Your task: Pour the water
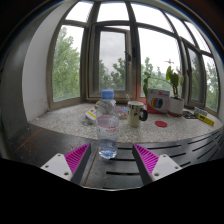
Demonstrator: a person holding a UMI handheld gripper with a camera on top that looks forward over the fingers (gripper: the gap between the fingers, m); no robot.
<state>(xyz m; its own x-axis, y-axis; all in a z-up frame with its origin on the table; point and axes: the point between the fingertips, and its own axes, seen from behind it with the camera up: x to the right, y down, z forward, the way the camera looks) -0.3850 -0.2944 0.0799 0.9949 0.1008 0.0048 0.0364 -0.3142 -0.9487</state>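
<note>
**Claw spread wide before the glass on the sill**

From my seat at the remote station, I see the gripper [109,160] with its two fingers set well apart, the magenta pads [76,156] facing each other across an open gap. Nothing is pressed between them.

A clear drinking glass tumbler [107,137] stands upright just ahead of the fingers, at about twelve o'clock from the gap and a little toward the left finger. It rests on its own support, at the near edge of the speckled stone windowsill [60,124]; I cannot tell whether it holds any water.

Beyond the glass, at roughly twelve o'clock, stands a clear plastic bottle with a blue cap [106,101]. Just beside it, toward one o'clock, sits a dark green mug with a handle [136,112]. Further along at two o'clock I see a white container with a red label [158,100], with a small round red object [162,124] lying near it on the sill. A green leafy plant [172,80] rises behind that container, against the window.

The multi-pane window with pale frames [112,50] fills the background, with trees outside.
</note>
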